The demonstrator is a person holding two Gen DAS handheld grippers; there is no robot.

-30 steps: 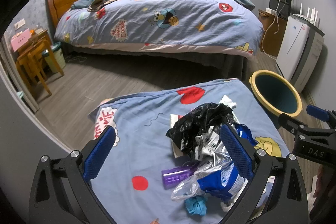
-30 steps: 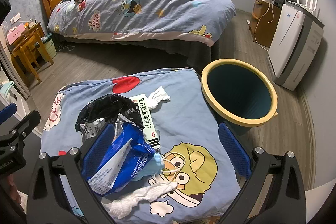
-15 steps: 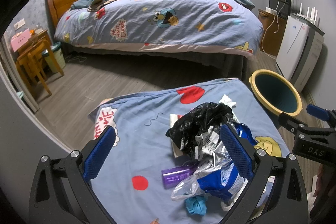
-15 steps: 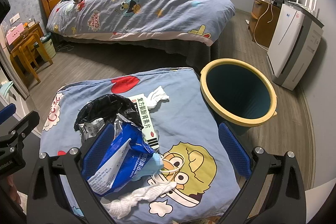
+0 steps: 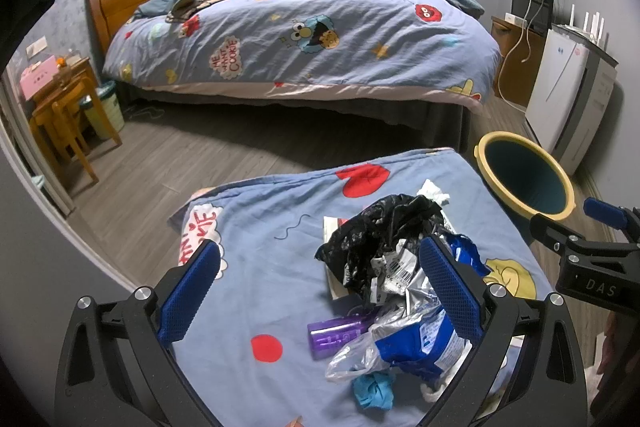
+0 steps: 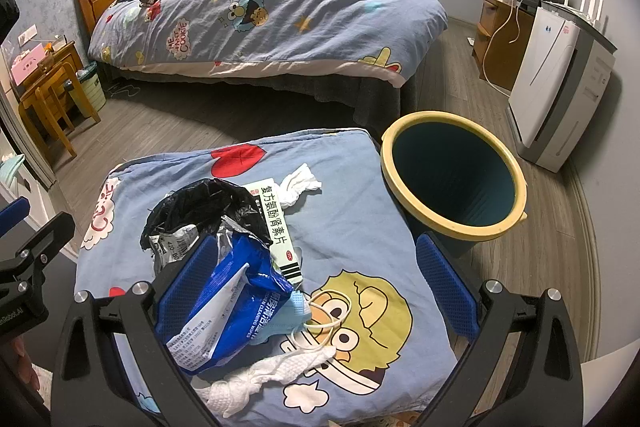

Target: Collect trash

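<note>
Nothing has shifted since the earlier frames: both the left gripper (image 5: 318,291) and right gripper (image 6: 316,283) hover with jaws spread wide over the crumpled black plastic bag (image 6: 200,203) and glossy blue wipes packet (image 6: 236,291) beside the round yellow-rimmed bin (image 6: 452,171).

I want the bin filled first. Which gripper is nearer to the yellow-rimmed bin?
Right. The right gripper hovers over the trash with its right finger just beside the yellow-rimmed bin; the left gripper sits farther over, across the trash pile.

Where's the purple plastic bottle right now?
Left wrist view: the purple plastic bottle lies on the blue cartoon cloth, between the open fingers, left of the blue wipes packet, below the crumpled black bag.
</note>
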